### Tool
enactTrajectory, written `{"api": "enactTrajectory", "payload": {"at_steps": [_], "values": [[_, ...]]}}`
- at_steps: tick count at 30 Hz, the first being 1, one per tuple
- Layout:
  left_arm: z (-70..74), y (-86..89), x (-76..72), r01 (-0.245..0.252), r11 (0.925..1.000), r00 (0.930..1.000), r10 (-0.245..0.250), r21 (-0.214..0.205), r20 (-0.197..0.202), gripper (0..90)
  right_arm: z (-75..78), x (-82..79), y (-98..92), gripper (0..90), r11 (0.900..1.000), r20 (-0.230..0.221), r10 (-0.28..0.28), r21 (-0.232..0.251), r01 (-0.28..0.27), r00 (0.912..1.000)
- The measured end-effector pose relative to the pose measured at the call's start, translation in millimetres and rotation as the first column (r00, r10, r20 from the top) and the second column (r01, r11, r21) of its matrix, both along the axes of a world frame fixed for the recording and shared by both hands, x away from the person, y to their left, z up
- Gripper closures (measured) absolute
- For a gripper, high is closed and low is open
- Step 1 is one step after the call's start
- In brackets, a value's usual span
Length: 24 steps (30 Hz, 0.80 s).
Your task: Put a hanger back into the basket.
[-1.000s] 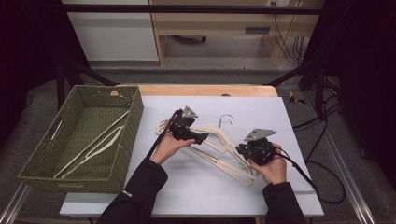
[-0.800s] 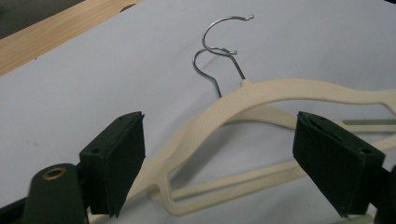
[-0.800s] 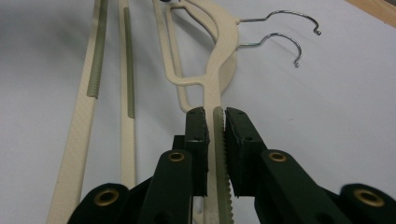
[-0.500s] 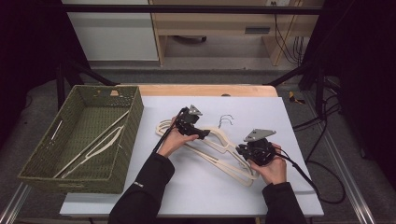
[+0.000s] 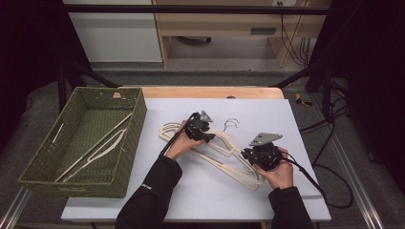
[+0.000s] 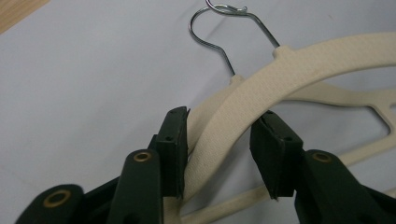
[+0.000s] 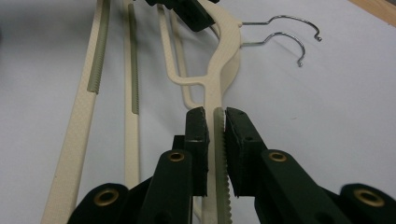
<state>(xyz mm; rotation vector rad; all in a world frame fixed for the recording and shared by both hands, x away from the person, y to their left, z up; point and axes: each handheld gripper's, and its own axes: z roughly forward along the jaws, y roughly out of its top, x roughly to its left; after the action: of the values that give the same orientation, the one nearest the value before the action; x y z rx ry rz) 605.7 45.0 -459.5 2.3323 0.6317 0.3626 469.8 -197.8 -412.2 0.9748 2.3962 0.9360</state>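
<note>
White tabletop (image 5: 296,119) at frame centre bore two stacked hangers (image 5: 224,152) running lower right, where the right gripper (image 5: 248,153) pinched the top one's arm while the left gripper (image 5: 210,136), jaws just closing, straddled its shoulder (image 6: 224,121) near the hooks (image 5: 230,123).

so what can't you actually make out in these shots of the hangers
- Left gripper: in its own view the far pad looks apart from the upper hanger; a full clamp cannot be confirmed.
- High view: hands hide where the two hangers overlap.
- Right gripper: the bottom edge cuts off the lower hanger arm.
- Basket: the count of hangers inside is too small to tell.
</note>
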Motion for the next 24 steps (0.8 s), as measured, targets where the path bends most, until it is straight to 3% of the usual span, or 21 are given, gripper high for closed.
{"api": "enactTrajectory", "payload": {"at_steps": [5,10,14,20,24], "values": [[3.1,0.9,-3.6,0.038,0.9975,0.9983,-0.041,0.06,0.043,63.8,0.4,-1.2,0.0,80.3,1.0,0.001,0.008,0.004,-0.008,1.0],[9.5,3.5,-8.4,0.066,0.9939,0.9943,-0.073,0.088,0.077,67.8,0.1,-2.3,-1.1,80.2,0.9997,0.015,0.021,-0.011,-0.021,0.9997],[19.1,7.9,-15.1,0.099,0.9876,0.9864,-0.114,0.122,0.119,70.2,-2.7,-0.9,-2.7,80.2,0.9994,-0.002,0.028,-0.022,-0.028,0.9996],[33.1,13.1,-31.0,0.145,0.9731,0.9661,-0.178,0.179,0.187,73.1,-11.5,3.2,-6.0,80.9,0.9999,-0.037,0.012,-0.011,-0.012,0.9992],[35.7,18.0,-37.6,0.151,0.9707,0.9641,-0.187,0.187,0.189,74.4,-11.2,4.0,-8.9,80.5,0.9997,-0.038,0.019,0.014,-0.018,0.9991]]}}
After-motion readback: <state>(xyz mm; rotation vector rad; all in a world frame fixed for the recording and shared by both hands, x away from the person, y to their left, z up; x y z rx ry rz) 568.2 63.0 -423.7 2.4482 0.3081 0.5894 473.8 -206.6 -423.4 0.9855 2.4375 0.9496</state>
